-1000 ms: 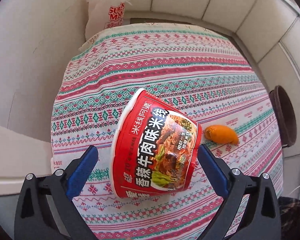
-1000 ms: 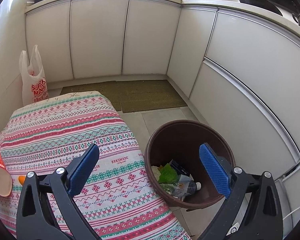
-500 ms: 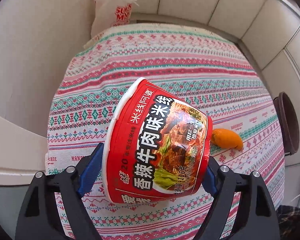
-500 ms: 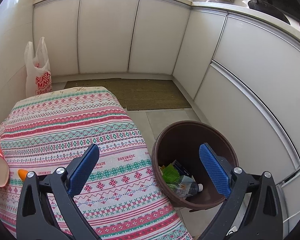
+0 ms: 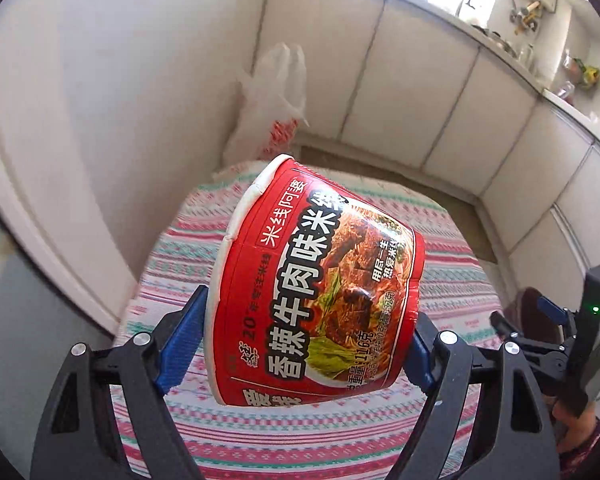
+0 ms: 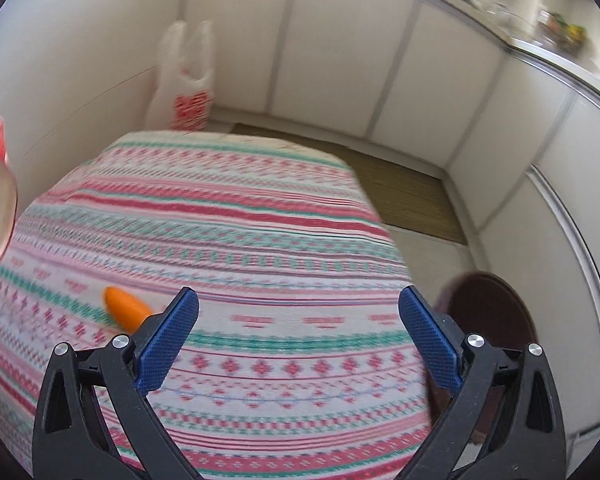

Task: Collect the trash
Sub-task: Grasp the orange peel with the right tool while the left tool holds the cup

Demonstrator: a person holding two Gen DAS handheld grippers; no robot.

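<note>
red noodle bowl [image 5: 316, 284] with white rim and white lettering; tablecloth [image 6: 260, 240] striped pink, red and teal on white; orange peel [image 6: 125, 307] at eight o'clock; dark brown bin [image 6: 496, 312] at four o'clock; blue gripper pads [image 6: 168, 336]

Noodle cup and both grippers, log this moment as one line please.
left gripper: shut on noodle cup, lifted off tablecloth | right gripper: open, empty | orange peel: on tablecloth | bin: beside table
</note>
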